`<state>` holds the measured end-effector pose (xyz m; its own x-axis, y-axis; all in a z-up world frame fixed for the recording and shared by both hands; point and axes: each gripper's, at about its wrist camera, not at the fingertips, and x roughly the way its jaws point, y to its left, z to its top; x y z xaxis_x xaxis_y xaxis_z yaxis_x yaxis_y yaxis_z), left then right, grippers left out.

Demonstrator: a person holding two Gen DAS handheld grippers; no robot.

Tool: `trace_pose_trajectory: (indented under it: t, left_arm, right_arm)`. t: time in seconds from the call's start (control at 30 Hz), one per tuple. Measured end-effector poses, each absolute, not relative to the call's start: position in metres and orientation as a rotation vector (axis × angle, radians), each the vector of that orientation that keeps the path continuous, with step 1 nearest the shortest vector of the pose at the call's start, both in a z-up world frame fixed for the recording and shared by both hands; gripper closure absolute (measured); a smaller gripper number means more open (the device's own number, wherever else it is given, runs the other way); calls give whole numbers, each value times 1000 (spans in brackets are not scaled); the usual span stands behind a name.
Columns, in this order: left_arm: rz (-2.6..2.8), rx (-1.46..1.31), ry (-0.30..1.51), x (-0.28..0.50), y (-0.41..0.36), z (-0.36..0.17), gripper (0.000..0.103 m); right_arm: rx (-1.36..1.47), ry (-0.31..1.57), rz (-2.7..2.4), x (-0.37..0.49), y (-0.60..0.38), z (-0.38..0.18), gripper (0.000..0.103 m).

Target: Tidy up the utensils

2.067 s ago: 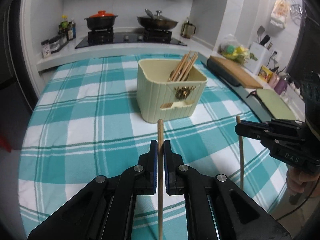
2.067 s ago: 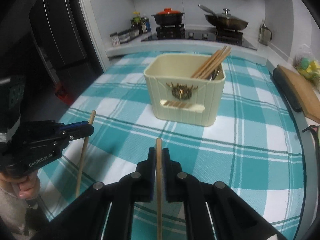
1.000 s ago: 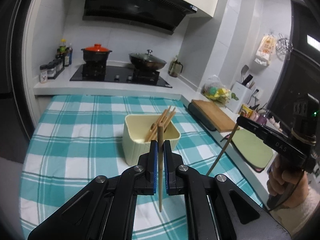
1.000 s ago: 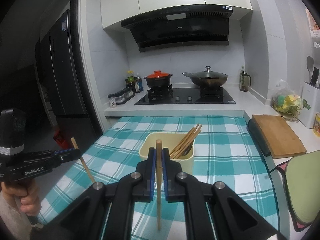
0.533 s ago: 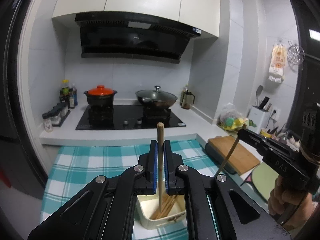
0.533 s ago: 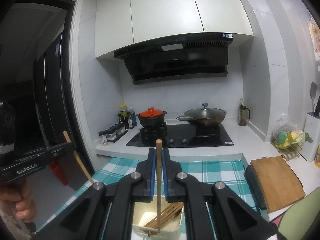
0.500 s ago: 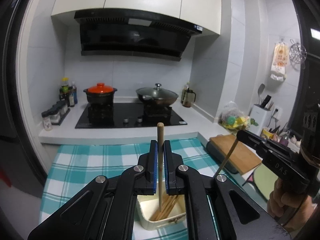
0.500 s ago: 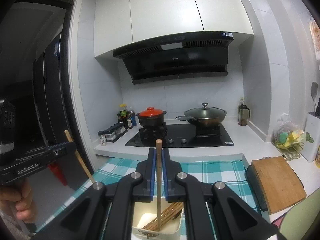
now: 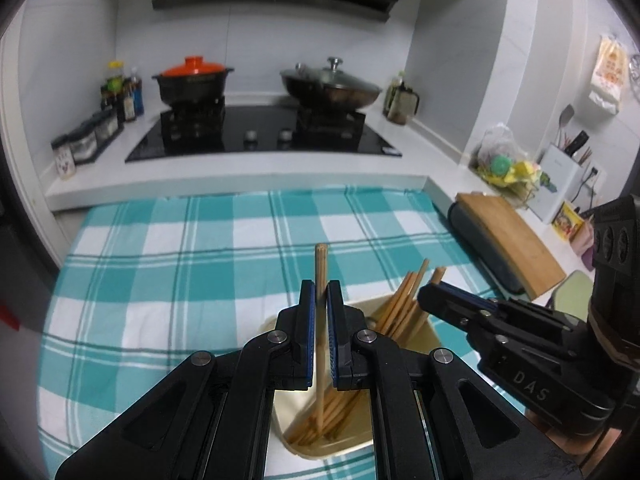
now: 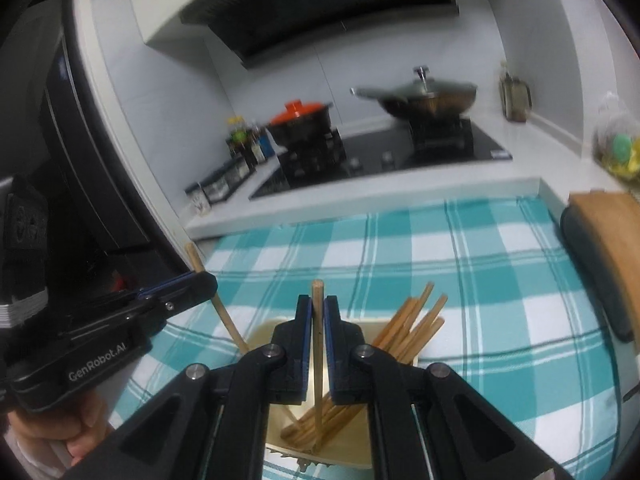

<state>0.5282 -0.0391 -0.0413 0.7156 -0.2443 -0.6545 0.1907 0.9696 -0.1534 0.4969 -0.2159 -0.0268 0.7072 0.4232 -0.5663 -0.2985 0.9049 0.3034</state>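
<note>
In the left wrist view my left gripper (image 9: 319, 292) is shut on a wooden chopstick (image 9: 320, 260) held upright. Its lower end reaches down into the cream bin (image 9: 434, 338), among several chopsticks (image 9: 402, 308) leaning against the bin's right side. The right gripper (image 9: 426, 298) comes in from the right, over the bin's rim. In the right wrist view my right gripper (image 10: 317, 308) is shut on a second chopstick (image 10: 318, 380), whose tip is inside the bin (image 10: 260, 330). At the left of that view, the left gripper (image 10: 204, 278) holds its slanted chopstick (image 10: 228, 320) at the bin's left edge.
The bin stands on a teal checked cloth (image 9: 180, 260). Behind it is a hob with a red-lidded pot (image 9: 192, 80) and a lidded wok (image 9: 330, 86), with spice jars (image 9: 84, 140) at the left. A wooden cutting board (image 9: 508, 236) lies at the right. A hand (image 10: 60, 440) grips the left tool.
Both grippers have tipped downward and moved forward over the bin. Both chopsticks' lower ends now sit inside it. The right gripper has come closer to the left one.
</note>
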Motion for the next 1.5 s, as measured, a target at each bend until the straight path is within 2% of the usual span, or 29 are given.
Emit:
trace_pose_trajectory:
  t: [0.03, 0.1, 0.13, 0.17, 0.2, 0.23, 0.37, 0.47, 0.63, 0.77, 0.83, 1.07, 1.5]
  left_arm:
    - [-243, -71, 754, 532, -41, -46, 98]
    - [-239, -59, 782, 536, -44, -53, 81]
    - [-238, -58, 785, 535, -44, -55, 62]
    - [-234, -60, 773, 531, -43, -53, 48]
    - [-226, -63, 751, 524, -39, -51, 43]
    - [-220, -60, 733, 518, -35, -48, 36]
    - [-166, -9, 663, 482, -18, -35, 17]
    - [-100, 48, 597, 446, -9, -29, 1]
    - [12, 105, 567, 387, -8, -35, 1]
    - [87, 62, 547, 343, -11, -44, 1]
    - [112, 53, 522, 323, -12, -47, 1]
    - [92, 130, 545, 274, -26, -53, 1]
    - [30, 125, 570, 213, -38, -48, 0]
  right_arm:
    - [194, 700, 405, 502, -214, -33, 96]
    - [191, 748, 399, 512, -211, -40, 93]
    - [182, 783, 384, 517, -209, -44, 89]
    - [177, 797, 376, 519, -210, -46, 82]
    - [173, 797, 363, 519, -211, -45, 67]
    - [170, 781, 349, 516, -214, -41, 62]
    - [141, 715, 311, 491, -233, -20, 55]
    - [109, 638, 268, 461, -247, 2, 44]
    - [33, 588, 204, 405, -253, 13, 25]
    - [-13, 574, 195, 361, -244, 5, 23]
    - [-32, 570, 194, 336, -237, -3, 14]
    - [-90, 618, 167, 271, -223, -28, 12]
    - [-54, 520, 159, 194, -228, -3, 12]
